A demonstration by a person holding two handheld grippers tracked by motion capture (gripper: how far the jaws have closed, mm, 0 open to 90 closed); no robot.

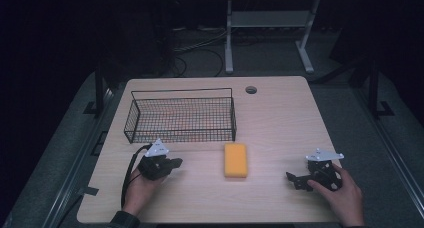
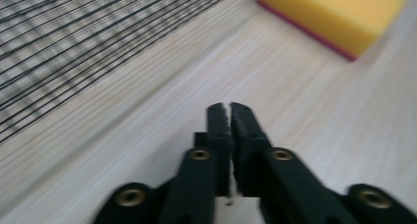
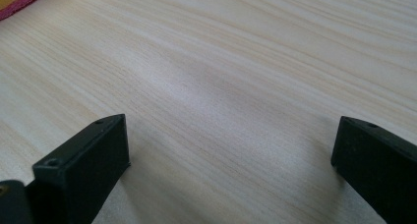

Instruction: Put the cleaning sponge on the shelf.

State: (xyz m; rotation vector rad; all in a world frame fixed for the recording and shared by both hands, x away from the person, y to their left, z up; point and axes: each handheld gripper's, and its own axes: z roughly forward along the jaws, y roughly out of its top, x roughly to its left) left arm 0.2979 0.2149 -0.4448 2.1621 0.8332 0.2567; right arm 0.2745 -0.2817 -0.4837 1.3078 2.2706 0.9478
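— While the wire basket (image 1: 182,117) stands at the far left of the surface (image 1: 280,123), what lies inside it?
— Nothing that I can make out in the high view; through the black mesh only the pale wood grain shows. In the left gripper view its wire side (image 2: 74,42) runs across the upper left, blurred.
— And the sponge?
— The yellow sponge (image 1: 235,159) lies flat on the surface, outside the basket, just in front of its near right corner and apart from it. In the left gripper view the sponge (image 2: 334,15) shows a thin red layer along its underside, and a sliver of that red edge (image 3: 19,0) sits in the top left corner of the right gripper view.
— How does the left tool stand?
— The left tool (image 1: 172,164) is clenched on nothing; its jaws meet tip to tip, low over the wood, pointing towards the sponge and well short of it.
— The right one?
— The right tool (image 1: 296,180) is released, its jaws spread wide with bare wood between them. It is held to the right of the sponge, well apart from it.
— So neither touches the sponge?
— Neither; it lies between the two.
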